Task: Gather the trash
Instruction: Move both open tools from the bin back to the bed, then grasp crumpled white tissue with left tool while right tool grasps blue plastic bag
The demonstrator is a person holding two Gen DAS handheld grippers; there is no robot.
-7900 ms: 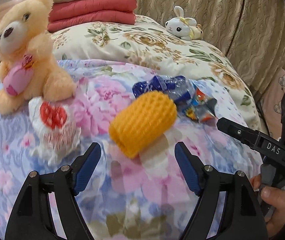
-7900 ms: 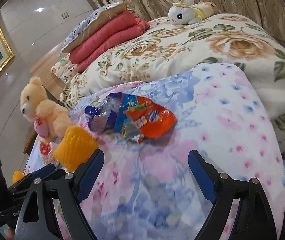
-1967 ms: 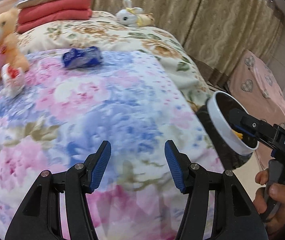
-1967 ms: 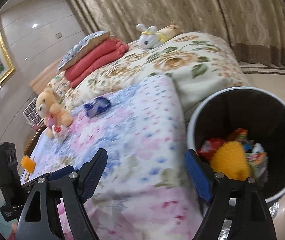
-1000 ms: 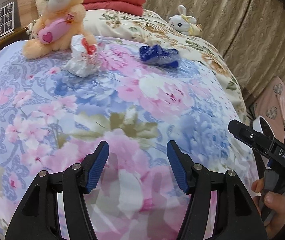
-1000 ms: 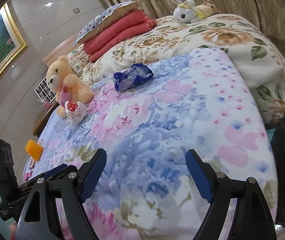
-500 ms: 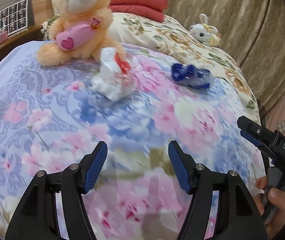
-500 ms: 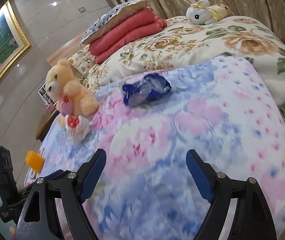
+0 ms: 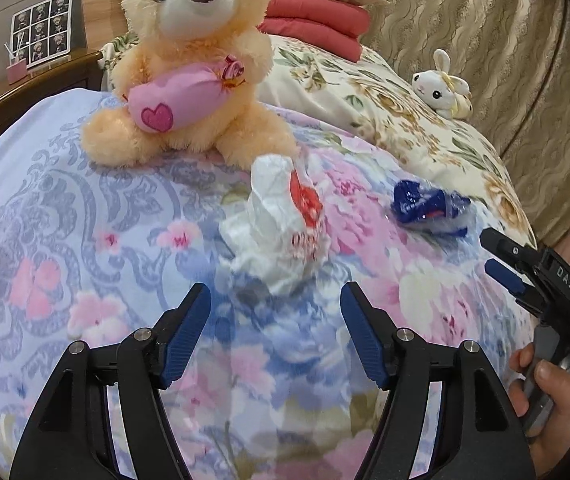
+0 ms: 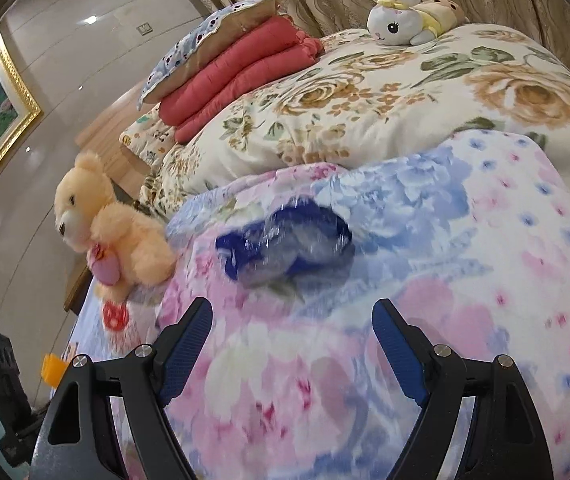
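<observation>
- Left gripper [image 9: 275,312]: fingers spread wide, holding nothing; crumpled white wrapper [image 9: 281,220] sits mid-frame just ahead, light and crushable, so pinch its raised top fold.
- Right gripper [image 10: 291,332]: likewise wide and empty; blue plastic bag [image 10: 285,248] lies centre frame, flimsy and probably slippery.

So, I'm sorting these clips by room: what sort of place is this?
Most likely a bedroom: a bed under a floral quilt, folded red bedding and a pillow stacked at its head, a teddy bear on it, and curtains behind.
</observation>
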